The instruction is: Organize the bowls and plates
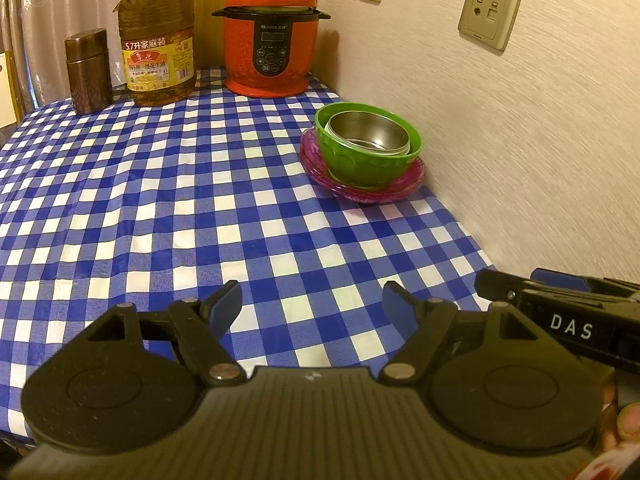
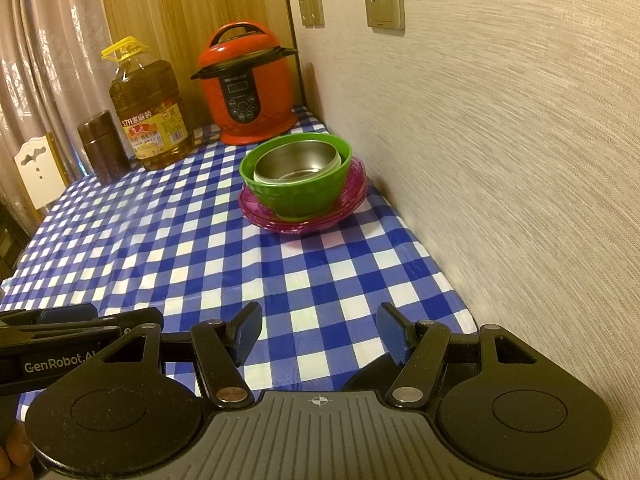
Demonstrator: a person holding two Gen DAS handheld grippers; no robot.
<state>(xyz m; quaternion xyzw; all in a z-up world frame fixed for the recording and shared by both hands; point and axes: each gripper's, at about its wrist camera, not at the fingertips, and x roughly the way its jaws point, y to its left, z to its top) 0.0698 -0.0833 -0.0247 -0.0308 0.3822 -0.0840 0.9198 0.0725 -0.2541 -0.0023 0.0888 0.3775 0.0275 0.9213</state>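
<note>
Bowls nested on plates, against the wall on a checked tabletop.

A blue-and-white checked tabletop (image 1: 168, 208) is set into a corner: textured wall (image 1: 520, 152) with sockets at right, curtain and wood panel behind. A cooker (image 1: 269, 36), oil bottle (image 1: 157, 40) and brown canister (image 1: 88, 72) are lined up at the back. A steel bowl (image 1: 370, 134) is seated inside a green bowl (image 1: 368, 160), on stacked pink plates (image 1: 360, 190). Left hand-held gripper (image 1: 312, 308) and right hand-held gripper (image 2: 320, 330) are held well apart from the stack, both spread open, empty.
</note>
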